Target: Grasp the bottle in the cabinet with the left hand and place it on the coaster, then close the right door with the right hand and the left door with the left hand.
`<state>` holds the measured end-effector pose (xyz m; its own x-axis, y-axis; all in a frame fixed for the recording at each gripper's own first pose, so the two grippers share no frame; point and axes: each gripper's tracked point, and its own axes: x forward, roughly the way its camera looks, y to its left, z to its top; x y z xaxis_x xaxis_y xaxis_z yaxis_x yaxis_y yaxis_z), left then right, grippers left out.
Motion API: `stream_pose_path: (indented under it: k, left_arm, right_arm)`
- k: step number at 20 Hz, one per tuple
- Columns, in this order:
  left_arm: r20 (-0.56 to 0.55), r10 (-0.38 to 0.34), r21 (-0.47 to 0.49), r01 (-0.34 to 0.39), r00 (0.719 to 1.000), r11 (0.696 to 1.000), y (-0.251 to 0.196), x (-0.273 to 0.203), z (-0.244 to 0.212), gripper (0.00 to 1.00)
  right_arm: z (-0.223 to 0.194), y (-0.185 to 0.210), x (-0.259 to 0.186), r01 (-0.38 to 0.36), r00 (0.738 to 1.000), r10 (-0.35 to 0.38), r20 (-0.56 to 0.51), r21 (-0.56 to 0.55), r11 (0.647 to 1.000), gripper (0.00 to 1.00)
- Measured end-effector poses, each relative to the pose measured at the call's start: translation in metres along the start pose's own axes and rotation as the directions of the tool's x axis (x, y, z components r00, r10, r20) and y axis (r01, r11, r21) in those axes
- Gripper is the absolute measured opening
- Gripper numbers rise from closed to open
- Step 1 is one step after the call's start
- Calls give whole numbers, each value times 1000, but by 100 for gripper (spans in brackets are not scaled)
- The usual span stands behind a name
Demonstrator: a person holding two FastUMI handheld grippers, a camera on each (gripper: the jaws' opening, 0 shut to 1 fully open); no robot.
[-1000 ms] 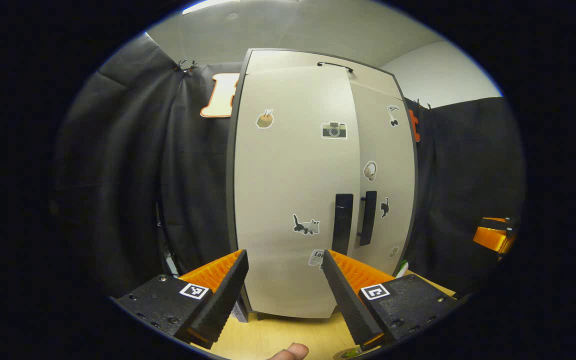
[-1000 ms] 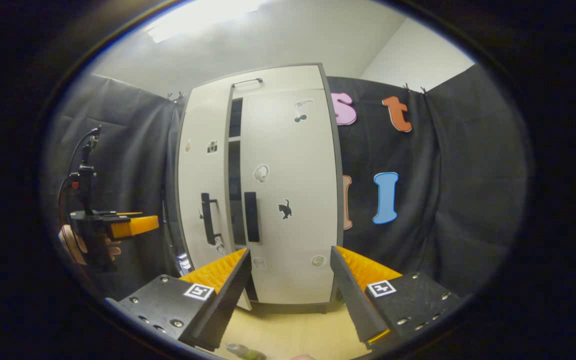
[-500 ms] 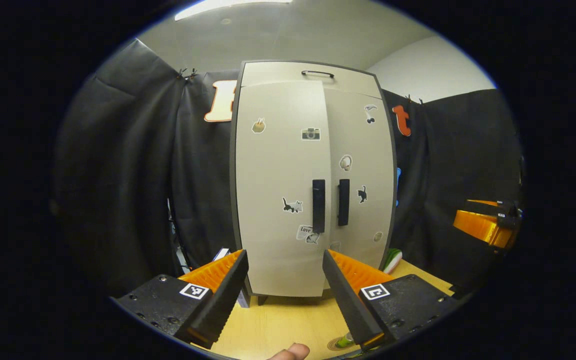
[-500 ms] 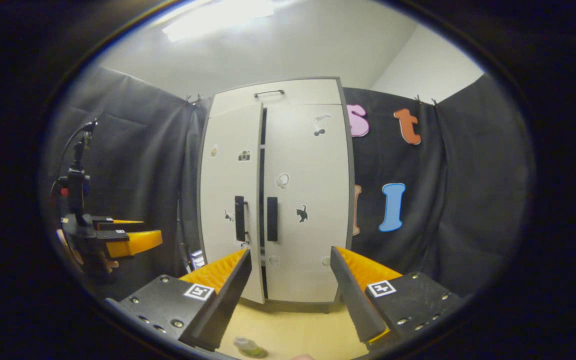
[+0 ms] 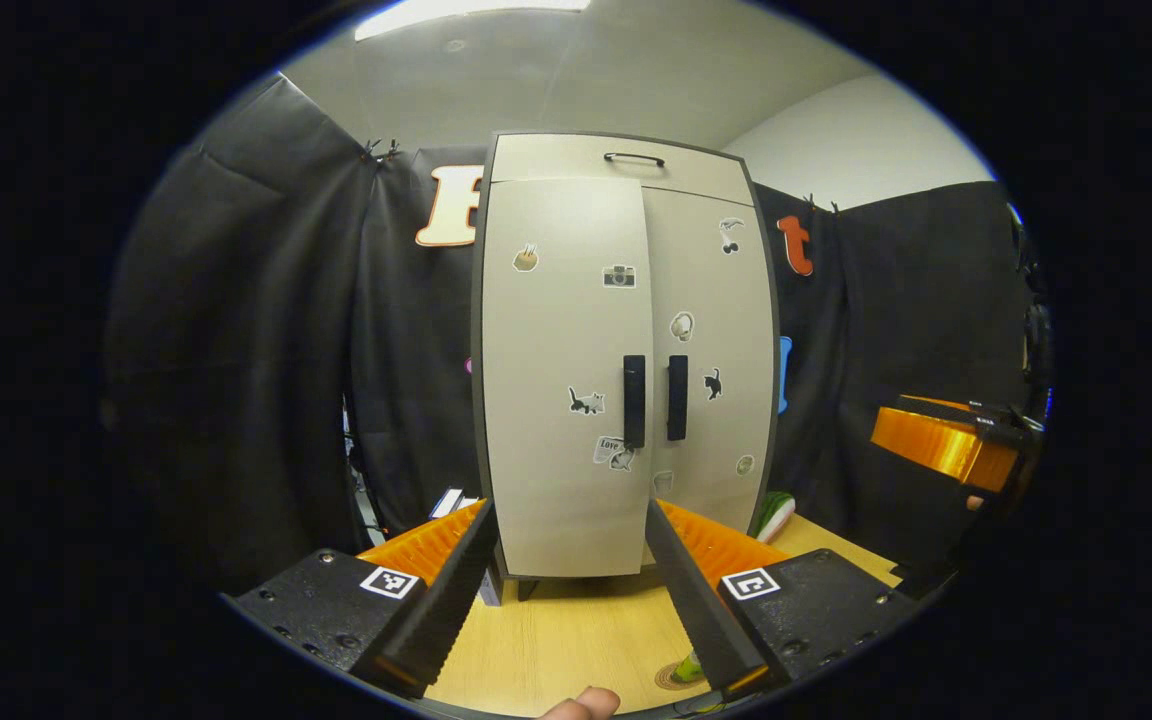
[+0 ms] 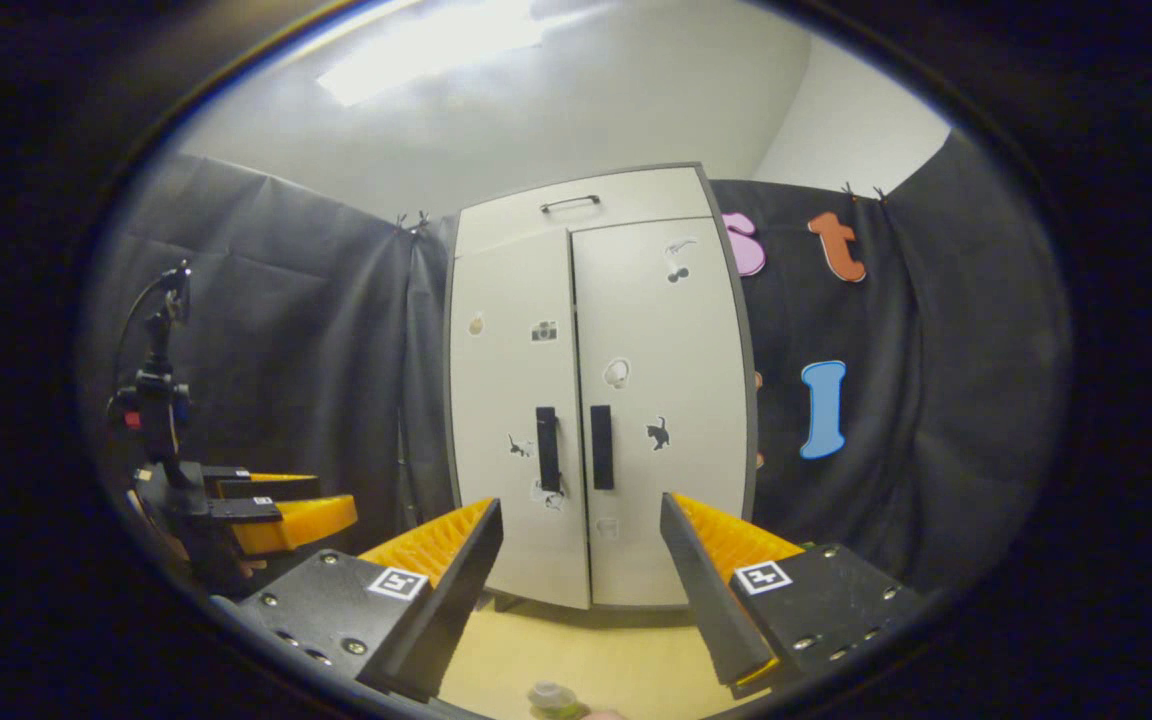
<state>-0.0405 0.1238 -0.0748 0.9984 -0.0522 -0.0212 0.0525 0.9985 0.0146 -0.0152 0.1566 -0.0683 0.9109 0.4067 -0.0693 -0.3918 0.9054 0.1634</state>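
Both doors look shut now: the left door (image 5: 561, 380) and right door (image 5: 711, 350) of the cabinet (image 5: 626, 155) meet flush, with no dark gap between them in the left gripper view or the right gripper view. By my reckoning the last step, closing the left door, is done or all but done, and what remains is only to draw the hands back clear of the handles without knocking the bottle.

The left gripper (image 5: 568, 590) stands wide open and holds nothing; the right gripper (image 6: 581, 590) is the same, spread apart and empty. Both sit near, well apart from the cabinet.

The bottle (image 5: 688, 668) stands on the coaster (image 5: 674, 680) on the table (image 5: 556, 640), near, just by the left gripper's right finger; it is partly hidden there.

Counting: one cabinet, two doors, two dark handles side by side at the middle, one small handle on the top panel, one bottle, one coaster, two grippers. Stickers dot both doors; some are too small to count.
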Motion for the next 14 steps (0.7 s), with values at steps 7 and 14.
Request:
stream_pose_path:
  k: [7, 14]
  left_arm:
    - [-15, -1, -39, 0, 1000, 999, 5, -2, -14, 94]
    - [-5, -20, -29, 20, 1000, 999, 3, -2, -7, 95]
  right_arm:
    - [-18, 6, -2, 24, 999, -26, -33, -70, 997, 96]
    - [-17, 8, -3, 38, 999, -40, -30, -66, 997, 95]
